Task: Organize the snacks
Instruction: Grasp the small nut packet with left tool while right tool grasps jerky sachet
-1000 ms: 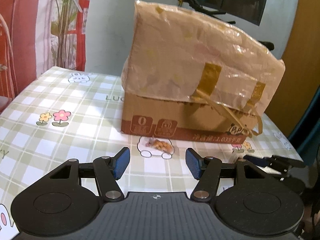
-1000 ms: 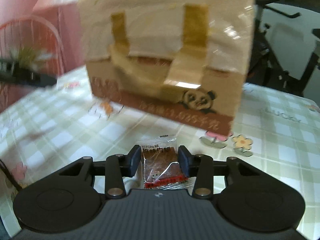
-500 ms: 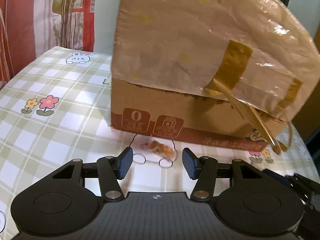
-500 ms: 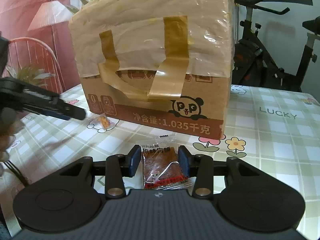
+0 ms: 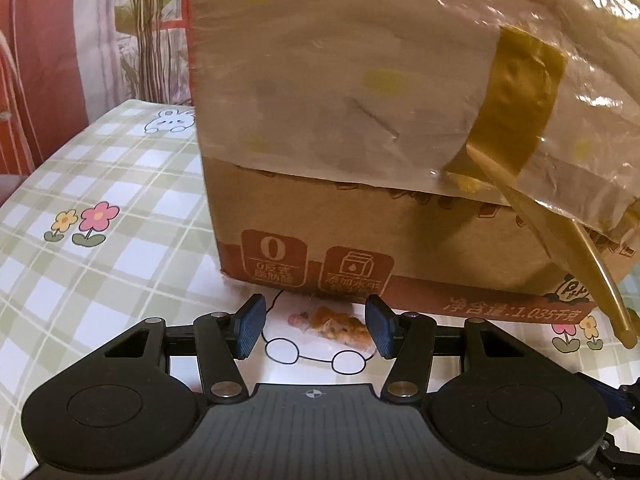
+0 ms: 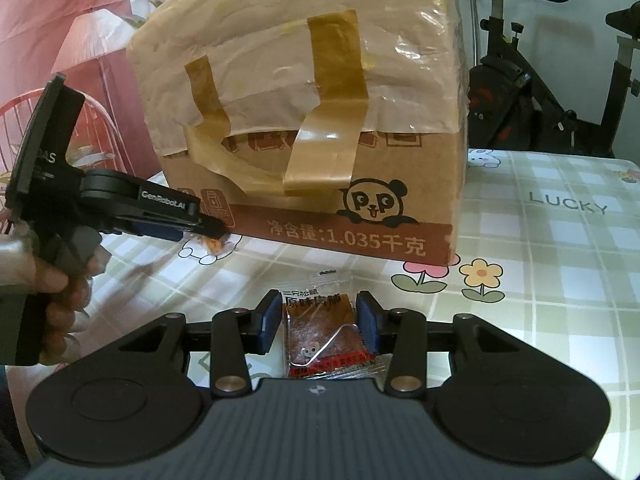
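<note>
Nearest in the right wrist view: right claw (image 6: 318, 322) clenched on a clear packet of dark red dried meat (image 6: 326, 330), blue pads pressing both long edges, top of the packet poking out ahead of the fingertips, lower end tucked back toward the claw body. Held above the bench (image 6: 540, 280), which wears a green-and-white check cloth printed with flowers, bunnies and the word LUCKY.

Nearest in the left wrist view: left claw (image 5: 316, 330) released, blue pads standing either side of a small clear-wrapped orange snack (image 5: 334, 324). Snack lying flat on the cloth over a printed cartoon figure, its right end close against the right pad, a clear gap to the left pad; whether that right pad actually touches cannot be told. No squeeze visible on the wrapper.

Seen again from the right wrist camera: same left claw (image 6: 208, 230) reaching in from the left, tips down at the orange snack (image 6: 216, 245), a hand (image 6: 60, 292) wrapped round its grip.

Just behind the snack: a brown cardboard box (image 5: 400, 240) standing upright on the bench, panda logo and weight printing along its lower band, upper half draped in pale plastic sheet held by strips of brown tape, some strips hanging loose.

Farther back: an exercise bike (image 6: 540, 80) to the right, a potted plant (image 5: 148, 32) and red-and-white curtain to the left.
</note>
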Demonstrator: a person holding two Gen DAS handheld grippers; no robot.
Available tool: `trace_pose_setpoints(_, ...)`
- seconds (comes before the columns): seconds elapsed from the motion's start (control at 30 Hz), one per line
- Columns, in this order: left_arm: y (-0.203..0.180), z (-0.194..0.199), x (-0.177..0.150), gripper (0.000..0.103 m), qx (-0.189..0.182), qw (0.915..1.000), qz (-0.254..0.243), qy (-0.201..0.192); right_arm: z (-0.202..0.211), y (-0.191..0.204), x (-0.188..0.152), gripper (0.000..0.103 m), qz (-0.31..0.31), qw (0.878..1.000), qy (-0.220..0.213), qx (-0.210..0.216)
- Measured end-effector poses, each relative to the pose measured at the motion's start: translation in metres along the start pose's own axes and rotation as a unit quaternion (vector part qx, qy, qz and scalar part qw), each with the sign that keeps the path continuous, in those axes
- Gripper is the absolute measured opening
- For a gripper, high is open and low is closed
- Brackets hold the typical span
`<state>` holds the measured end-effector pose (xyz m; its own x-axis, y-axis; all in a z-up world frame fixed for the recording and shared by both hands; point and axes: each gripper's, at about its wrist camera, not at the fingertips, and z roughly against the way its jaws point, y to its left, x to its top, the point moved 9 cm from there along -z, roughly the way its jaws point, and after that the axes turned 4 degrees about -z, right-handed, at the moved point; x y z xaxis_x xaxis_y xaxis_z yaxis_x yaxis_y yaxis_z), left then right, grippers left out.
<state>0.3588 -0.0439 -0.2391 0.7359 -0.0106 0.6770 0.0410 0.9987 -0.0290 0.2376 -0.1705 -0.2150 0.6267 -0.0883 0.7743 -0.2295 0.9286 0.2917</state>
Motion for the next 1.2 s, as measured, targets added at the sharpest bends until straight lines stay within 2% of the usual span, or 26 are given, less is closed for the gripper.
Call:
trace_pose_setpoints(0.5, 0.014, 0.029, -0.033, 0.057, -0.020, 0.9997, 0.010, 0.013, 0.002, -0.001, 0.001, 0.043, -0.011, 1.000, -0.004, 0.005)
trace_pose_setpoints(0.83, 0.010, 0.043, -0.037, 0.057, -0.056, 0.9980, 0.021, 0.022, 0.001, -0.001, 0.002, 0.043, -0.015, 1.000, -0.006, 0.005)
trace_pose_setpoints(1.1, -0.002, 0.028, -0.034, 0.056, -0.040, 0.9989, 0.008, 0.021, 0.001, 0.001, 0.001, 0.043, -0.012, 1.000, -0.004, 0.004)
trace_pose_setpoints(1.13, -0.004, 0.027, -0.034, 0.054, -0.037, 0.9991, 0.001, 0.019, 0.001, 0.000, 0.001, 0.043, -0.012, 1.000, -0.004, 0.004)
trace_pose_setpoints(1.2, -0.006, 0.028, -0.036, 0.043, -0.028, 0.9995, -0.011, 0.013, 0.001, 0.000, 0.001, 0.043, -0.014, 1.000, -0.004, 0.004)
